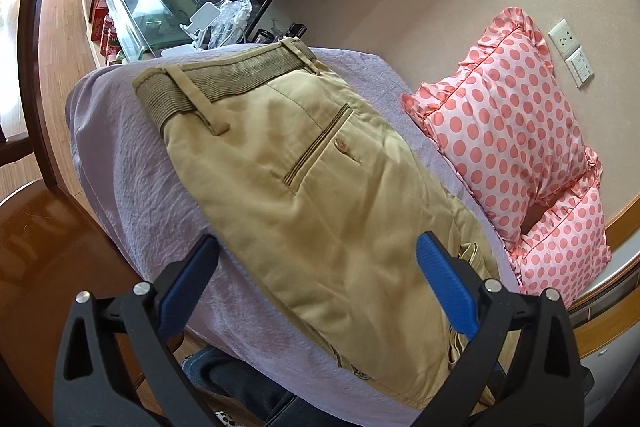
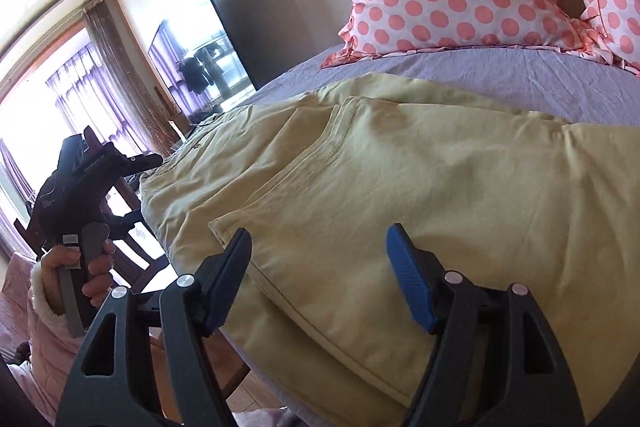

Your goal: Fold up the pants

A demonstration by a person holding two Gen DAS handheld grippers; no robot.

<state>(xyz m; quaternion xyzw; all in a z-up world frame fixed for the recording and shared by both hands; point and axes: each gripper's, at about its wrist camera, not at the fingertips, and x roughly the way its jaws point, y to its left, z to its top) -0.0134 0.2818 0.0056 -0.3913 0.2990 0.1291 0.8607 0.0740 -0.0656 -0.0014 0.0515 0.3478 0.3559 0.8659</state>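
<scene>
The pants (image 1: 320, 187) lie flat on the bed (image 1: 132, 163), already doubled leg over leg it seems, waistband at the far end toward the TV (image 2: 208, 39). Both claws hang over them with fingers spread, gripping nothing: the left claw (image 1: 318, 259) above the seat, the right claw (image 2: 320, 251) above a leg hem, likely ready to pinch. Beside the pants, two dotted pillows (image 1: 508, 131) crowd the bed's wall side.

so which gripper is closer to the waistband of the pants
Left. The left gripper hovers open over the seat area, facing the waistband. The right gripper is open over the folded legs of the pants, farther off.
</scene>
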